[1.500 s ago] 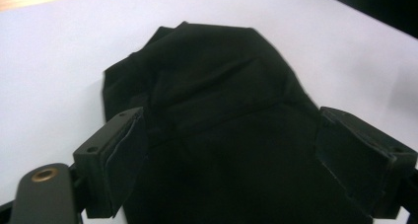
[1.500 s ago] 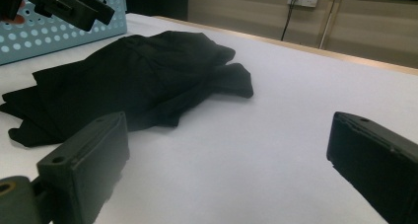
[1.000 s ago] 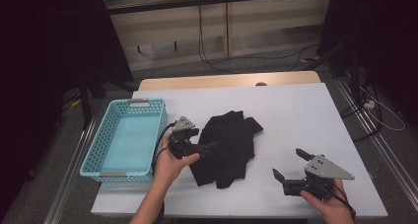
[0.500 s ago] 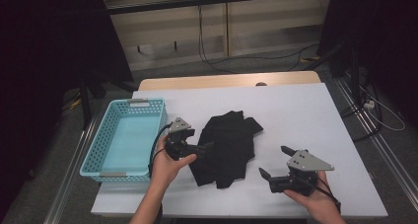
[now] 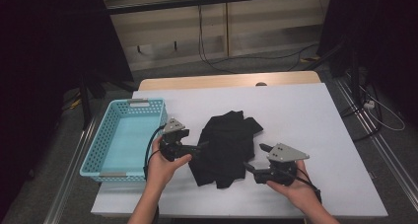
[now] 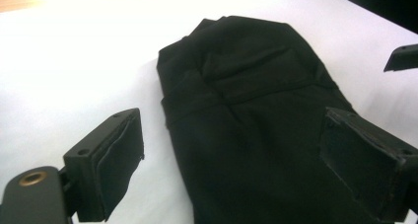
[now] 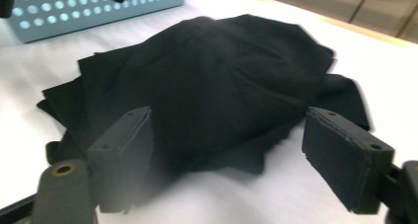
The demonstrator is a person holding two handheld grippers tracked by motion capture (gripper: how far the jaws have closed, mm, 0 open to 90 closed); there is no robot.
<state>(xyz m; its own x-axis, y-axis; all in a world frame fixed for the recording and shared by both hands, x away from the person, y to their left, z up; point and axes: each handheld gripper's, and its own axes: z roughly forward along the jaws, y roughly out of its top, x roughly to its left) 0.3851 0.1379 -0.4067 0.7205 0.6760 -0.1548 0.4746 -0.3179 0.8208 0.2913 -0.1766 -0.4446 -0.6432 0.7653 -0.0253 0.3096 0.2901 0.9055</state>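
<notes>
The black garment [image 5: 226,147] is lying crumpled mid-table beside the blue basket [image 5: 148,107], nothing lifted yet, while the left gripper [image 5: 201,146] is gaping wide over its near edge and the right gripper [image 5: 256,158], jaws just narrowing but gripping nothing, is closing in.

From my remote station I see a white table [image 5: 315,115] with a wooden strip [image 5: 226,81] along its far edge, standing on a grey floor [image 5: 276,61]. Beyond it runs a beige panelled wall unit [image 5: 222,21] with black cables [image 5: 207,51] hanging down. Dark curtains [image 5: 44,51] flank both sides. Overhead lighting is even.
</notes>
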